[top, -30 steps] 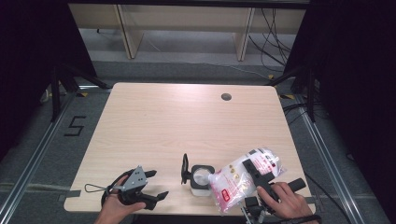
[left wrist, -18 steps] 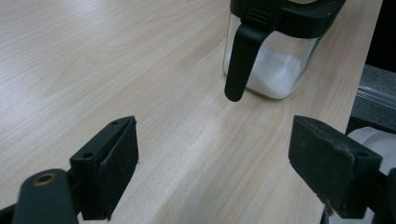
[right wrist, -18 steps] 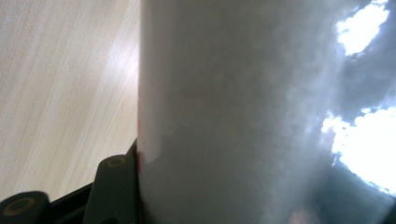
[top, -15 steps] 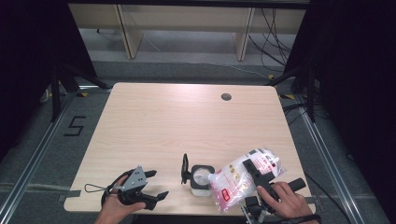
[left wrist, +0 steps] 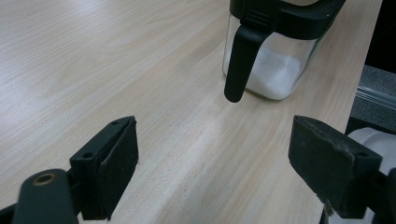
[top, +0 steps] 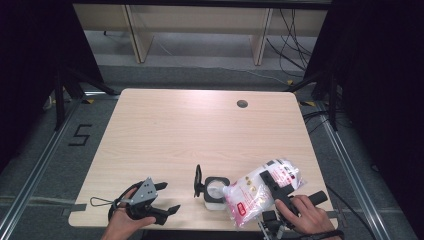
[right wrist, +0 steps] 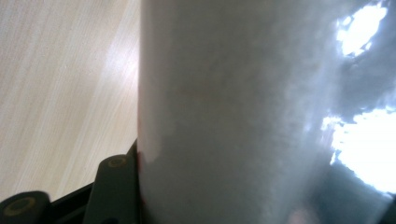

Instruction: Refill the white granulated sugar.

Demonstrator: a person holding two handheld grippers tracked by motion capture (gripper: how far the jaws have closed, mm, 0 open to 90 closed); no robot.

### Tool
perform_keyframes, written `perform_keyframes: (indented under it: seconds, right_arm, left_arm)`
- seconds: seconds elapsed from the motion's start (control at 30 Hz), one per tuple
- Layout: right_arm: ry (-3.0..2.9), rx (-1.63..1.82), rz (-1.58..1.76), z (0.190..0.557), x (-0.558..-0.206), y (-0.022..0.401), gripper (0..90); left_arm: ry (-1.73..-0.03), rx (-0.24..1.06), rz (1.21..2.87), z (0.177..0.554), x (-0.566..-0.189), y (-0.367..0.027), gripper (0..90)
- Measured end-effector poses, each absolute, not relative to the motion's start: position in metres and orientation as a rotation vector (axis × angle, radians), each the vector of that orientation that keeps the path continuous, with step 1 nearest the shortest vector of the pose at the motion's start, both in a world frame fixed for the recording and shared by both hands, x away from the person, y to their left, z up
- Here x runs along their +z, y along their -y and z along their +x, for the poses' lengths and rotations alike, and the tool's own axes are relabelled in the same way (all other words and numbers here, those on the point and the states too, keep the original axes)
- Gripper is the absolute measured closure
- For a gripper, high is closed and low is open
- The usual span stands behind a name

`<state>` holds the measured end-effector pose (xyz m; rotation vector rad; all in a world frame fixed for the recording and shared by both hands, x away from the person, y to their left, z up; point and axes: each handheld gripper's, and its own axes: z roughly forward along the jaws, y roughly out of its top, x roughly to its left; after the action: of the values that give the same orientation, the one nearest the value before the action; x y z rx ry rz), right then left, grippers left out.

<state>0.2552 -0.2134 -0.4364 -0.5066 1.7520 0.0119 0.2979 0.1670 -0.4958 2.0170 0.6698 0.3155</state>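
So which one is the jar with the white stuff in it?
Look at the near edge of the wooden table, between the two hands. The jar stands there, just left of the plastic bag. It is clear glass with a black rim and a flipped-up black lid, not soft and crinkly.

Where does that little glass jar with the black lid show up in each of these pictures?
High view: the glass jar stands near the table's front edge, just left of the white bag, lid flipped open.
Left gripper view: top right, ahead of the open jaws, white powder inside.
Right gripper view: not in it; the bag sits close against the lens.
Shared landmark: the pale wooden tabletop.
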Motion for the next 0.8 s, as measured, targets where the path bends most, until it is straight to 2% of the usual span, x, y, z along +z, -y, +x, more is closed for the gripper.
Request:
perform_keyframes:
  seconds: [0.8]
  right_arm:
    - [-1.749, 0.006, -0.515, 0.2553, -0.4359, 0.2134, 46.2]
  left_arm:
    - [-0.671, 0.304, 2.007, 0.2977, -0.4961, -0.1665, 15.9]
